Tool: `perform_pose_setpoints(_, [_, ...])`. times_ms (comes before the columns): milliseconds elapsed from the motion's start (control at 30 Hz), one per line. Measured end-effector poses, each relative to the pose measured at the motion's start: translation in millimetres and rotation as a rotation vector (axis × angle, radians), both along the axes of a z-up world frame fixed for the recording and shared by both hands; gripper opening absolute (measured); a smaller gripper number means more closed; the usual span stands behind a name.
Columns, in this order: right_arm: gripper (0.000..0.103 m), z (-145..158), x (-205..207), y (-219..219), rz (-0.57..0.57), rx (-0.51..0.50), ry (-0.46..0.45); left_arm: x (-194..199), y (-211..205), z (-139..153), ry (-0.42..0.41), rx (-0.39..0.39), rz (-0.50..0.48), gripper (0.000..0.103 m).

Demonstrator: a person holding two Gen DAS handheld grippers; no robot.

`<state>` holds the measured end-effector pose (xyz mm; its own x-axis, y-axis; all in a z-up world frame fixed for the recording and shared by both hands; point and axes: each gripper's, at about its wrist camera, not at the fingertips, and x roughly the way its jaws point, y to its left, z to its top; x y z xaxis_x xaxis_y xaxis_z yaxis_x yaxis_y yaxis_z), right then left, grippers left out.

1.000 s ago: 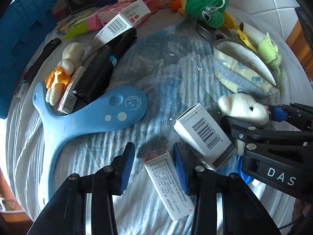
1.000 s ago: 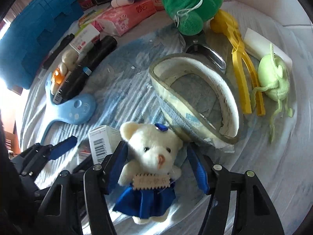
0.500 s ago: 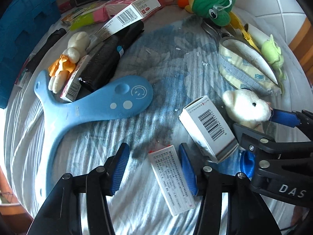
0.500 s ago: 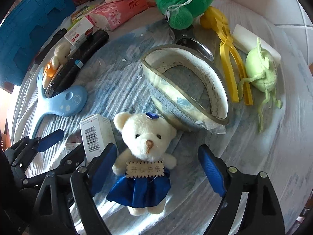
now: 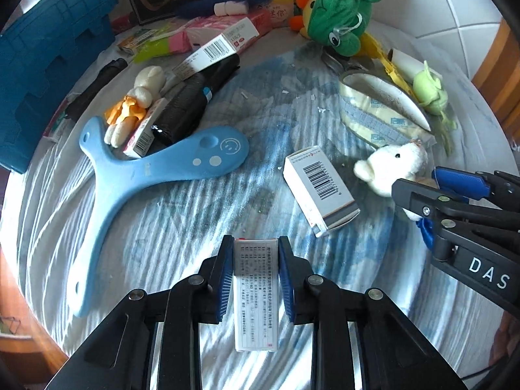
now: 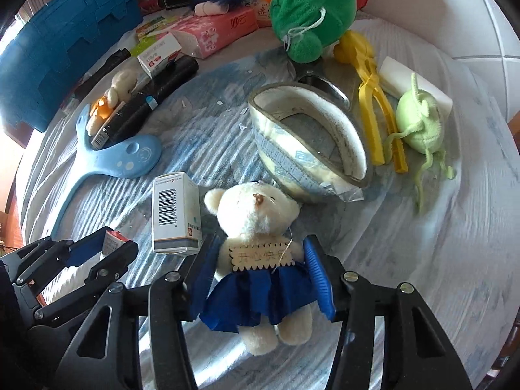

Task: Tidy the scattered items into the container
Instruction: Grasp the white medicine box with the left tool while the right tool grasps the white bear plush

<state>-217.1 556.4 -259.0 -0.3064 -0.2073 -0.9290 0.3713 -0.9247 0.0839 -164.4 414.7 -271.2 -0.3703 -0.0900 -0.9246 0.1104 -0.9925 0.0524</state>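
My left gripper [image 5: 256,256] is shut on a small white medicine box [image 5: 256,295], held lengthwise between the blue pads. My right gripper [image 6: 260,260] is shut on a white teddy bear in a blue skirt [image 6: 256,224], gripping it at the waist. The bear's head also shows in the left wrist view [image 5: 391,167]. The blue crate [image 6: 65,42] stands at the far left. A second barcoded box [image 5: 320,190] lies between the two grippers.
A blue whale-shaped paddle [image 5: 146,175], a black roll [image 5: 191,104], a small bear in orange [image 5: 136,104], a grey fabric basket [image 6: 305,143], yellow tongs [image 6: 373,97], a green frog plush [image 6: 312,13], a light green plush [image 6: 419,123] and a pink tissue pack [image 6: 214,32] lie around.
My left gripper closed on the small white box. My right gripper moved forward and closed on the bear's waist.
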Motion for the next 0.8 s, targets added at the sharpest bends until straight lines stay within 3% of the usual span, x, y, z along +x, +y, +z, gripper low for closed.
perform_pose_setpoints(200, [0.053,34.7,16.2,19.0,0.017,-0.040,0.086,20.5,5.6,35.9,0.100,-0.034,0.037,0.025])
perform_pose_setpoints(367, [0.052,43.2,25.9,13.5,0.053,-0.044,0.111,43.9,13.4,53.6,0.131,-0.061,0.079,0.025])
perform_pose_setpoints(467, [0.053,38.9,29.9,21.4,0.056,-0.053,0.077,50.9,16.4,47.1,0.110,-0.064,0.096,0.025])
perform_pose_setpoints(533, [0.063,32.8,29.7,26.5,0.047,-0.041,0.059,52.1,19.1,41.8,0.097,-0.063,0.101,0.025])
perform_pose_setpoints(567, [0.075,29.5,29.1,28.3,0.044,-0.030,0.053,50.3,19.7,38.2,0.089,-0.060,0.103,0.025])
perform_pose_setpoints(600, [0.080,26.1,28.4,29.2,0.046,-0.026,0.046,48.2,20.2,34.5,0.080,-0.057,0.105,0.025])
perform_pose_setpoints(800, [0.078,3.6,19.7,18.9,0.095,0.004,0.013,33.8,20.2,20.7,0.060,-0.037,0.094,0.025])
